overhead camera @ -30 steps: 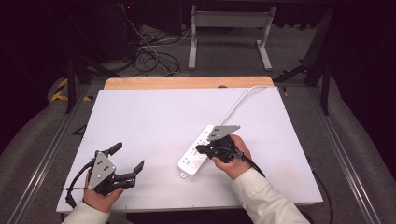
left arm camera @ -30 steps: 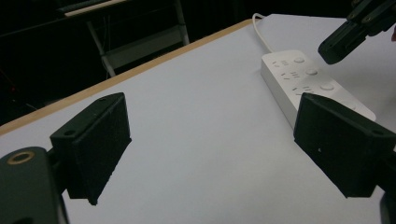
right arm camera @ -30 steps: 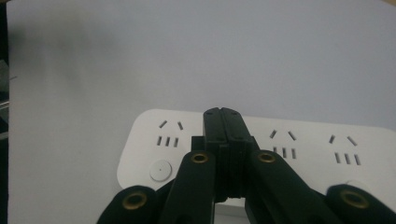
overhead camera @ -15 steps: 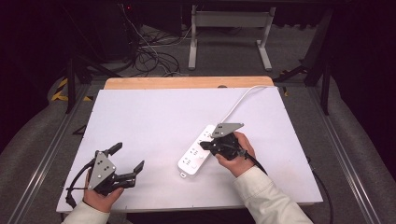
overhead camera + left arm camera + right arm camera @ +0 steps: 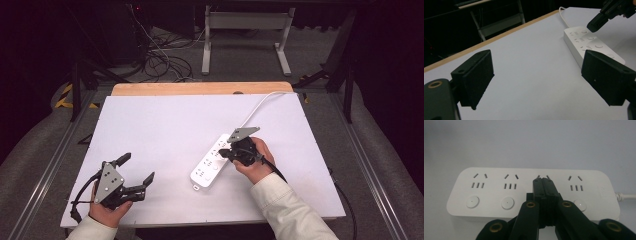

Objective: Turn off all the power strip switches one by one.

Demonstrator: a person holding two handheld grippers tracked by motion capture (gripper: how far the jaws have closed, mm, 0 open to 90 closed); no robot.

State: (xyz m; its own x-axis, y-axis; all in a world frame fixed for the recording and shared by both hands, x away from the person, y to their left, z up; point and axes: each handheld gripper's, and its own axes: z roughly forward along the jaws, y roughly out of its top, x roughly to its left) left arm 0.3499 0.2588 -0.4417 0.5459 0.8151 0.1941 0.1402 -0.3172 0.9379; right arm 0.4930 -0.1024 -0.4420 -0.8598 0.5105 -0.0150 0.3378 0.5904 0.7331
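Observation:
A white power strip [image 5: 210,164] with several sockets and round buttons lies diagonally at the table's right of centre, its white cable [image 5: 260,105] running to the far edge. My right gripper [image 5: 231,152] is shut with nothing between its jaws. In the right gripper view its tips [image 5: 543,182] sit over the third socket of the strip [image 5: 491,195] and hide that socket's button. I cannot tell whether they touch it. My left gripper [image 5: 137,168] rests open at the front left, empty. In the left gripper view it [image 5: 539,75] faces the strip [image 5: 586,42] and the right gripper [image 5: 596,23].
The white table top [image 5: 165,125] has a wooden strip [image 5: 200,88] along its far edge. Beyond it are a metal stand [image 5: 245,30] and loose cables [image 5: 160,60] on the floor. Metal rails [image 5: 365,165] run along both sides of the table.

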